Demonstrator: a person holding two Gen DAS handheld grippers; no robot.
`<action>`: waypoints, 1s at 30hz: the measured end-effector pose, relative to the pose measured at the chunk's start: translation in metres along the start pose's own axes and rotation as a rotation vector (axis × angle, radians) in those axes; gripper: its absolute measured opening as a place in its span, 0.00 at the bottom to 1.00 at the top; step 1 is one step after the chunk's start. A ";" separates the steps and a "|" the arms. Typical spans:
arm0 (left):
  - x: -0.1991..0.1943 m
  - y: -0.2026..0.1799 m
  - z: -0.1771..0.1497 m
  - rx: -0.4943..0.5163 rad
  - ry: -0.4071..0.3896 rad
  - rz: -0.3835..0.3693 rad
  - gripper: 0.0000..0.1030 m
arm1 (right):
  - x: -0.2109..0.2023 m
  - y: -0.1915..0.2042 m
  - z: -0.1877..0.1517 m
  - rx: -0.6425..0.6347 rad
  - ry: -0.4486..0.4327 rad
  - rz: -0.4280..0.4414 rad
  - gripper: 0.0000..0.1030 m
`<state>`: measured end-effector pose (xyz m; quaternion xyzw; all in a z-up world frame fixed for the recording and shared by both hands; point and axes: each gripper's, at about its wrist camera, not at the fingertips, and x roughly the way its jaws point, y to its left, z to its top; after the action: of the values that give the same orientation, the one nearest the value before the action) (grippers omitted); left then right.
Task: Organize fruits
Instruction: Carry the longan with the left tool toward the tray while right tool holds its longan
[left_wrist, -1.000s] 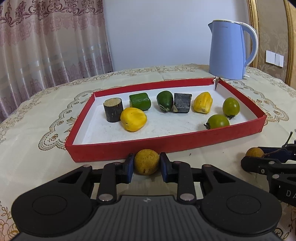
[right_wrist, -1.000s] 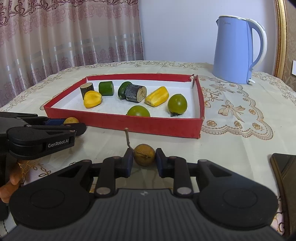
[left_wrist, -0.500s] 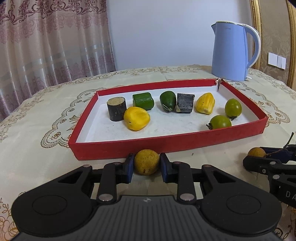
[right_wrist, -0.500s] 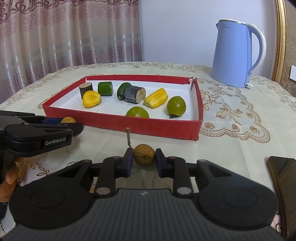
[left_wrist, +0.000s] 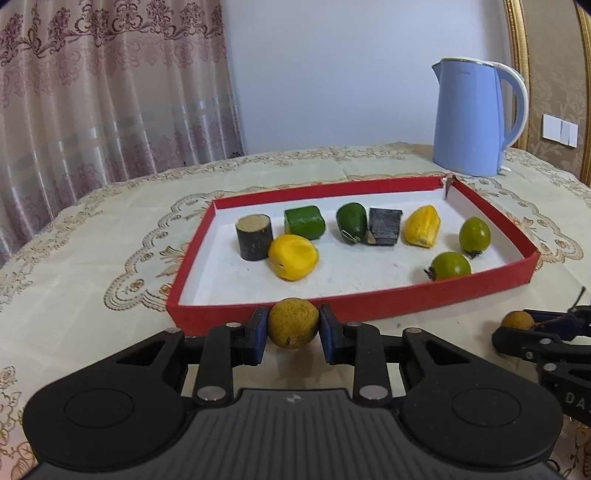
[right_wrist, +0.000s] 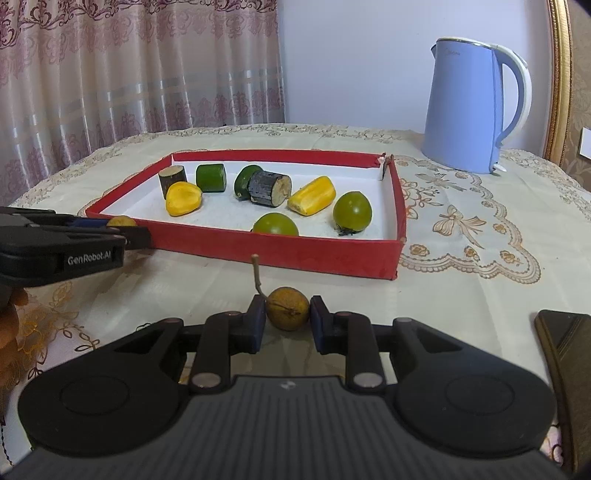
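My left gripper (left_wrist: 293, 326) is shut on a round brown-yellow longan (left_wrist: 293, 322), held just in front of the near wall of the red tray (left_wrist: 354, 304). My right gripper (right_wrist: 287, 314) is shut on a second longan (right_wrist: 287, 308) with a short stem, above the tablecloth in front of the tray (right_wrist: 280, 251). Each gripper shows in the other's view: the right gripper (left_wrist: 517, 326) with its longan (left_wrist: 517, 320) at the right edge, the left gripper (right_wrist: 122, 229) with its longan (right_wrist: 122, 221) at the left. Inside the tray lie yellow pieces (left_wrist: 293, 256), green pieces (left_wrist: 304, 221), dark cylinders (left_wrist: 254, 236) and two green tomatoes (left_wrist: 450, 265).
A blue electric kettle (left_wrist: 472, 118) stands behind the tray at the back right. A dark flat object (right_wrist: 569, 354) lies on the table at the right edge of the right wrist view. A person's fingers (right_wrist: 9, 325) show at the far left. Curtains hang behind the table.
The left gripper with its longan has lifted slightly, so the tray sits lower and farther in its view. The right gripper has stayed in place with its longan.
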<state>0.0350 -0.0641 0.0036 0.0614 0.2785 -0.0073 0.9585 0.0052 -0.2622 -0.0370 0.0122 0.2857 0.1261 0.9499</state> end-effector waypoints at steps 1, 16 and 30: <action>0.000 0.000 0.001 -0.001 -0.001 0.003 0.27 | -0.001 0.000 0.000 0.003 -0.009 0.001 0.24; 0.003 0.004 -0.001 -0.013 0.013 0.011 0.27 | -0.006 -0.001 0.000 0.021 -0.042 0.023 0.24; 0.003 0.024 -0.016 -0.048 0.071 -0.018 0.27 | -0.006 -0.002 0.000 0.023 -0.044 0.029 0.24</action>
<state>0.0298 -0.0385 -0.0085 0.0359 0.3130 -0.0071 0.9490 0.0006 -0.2653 -0.0339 0.0298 0.2659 0.1361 0.9539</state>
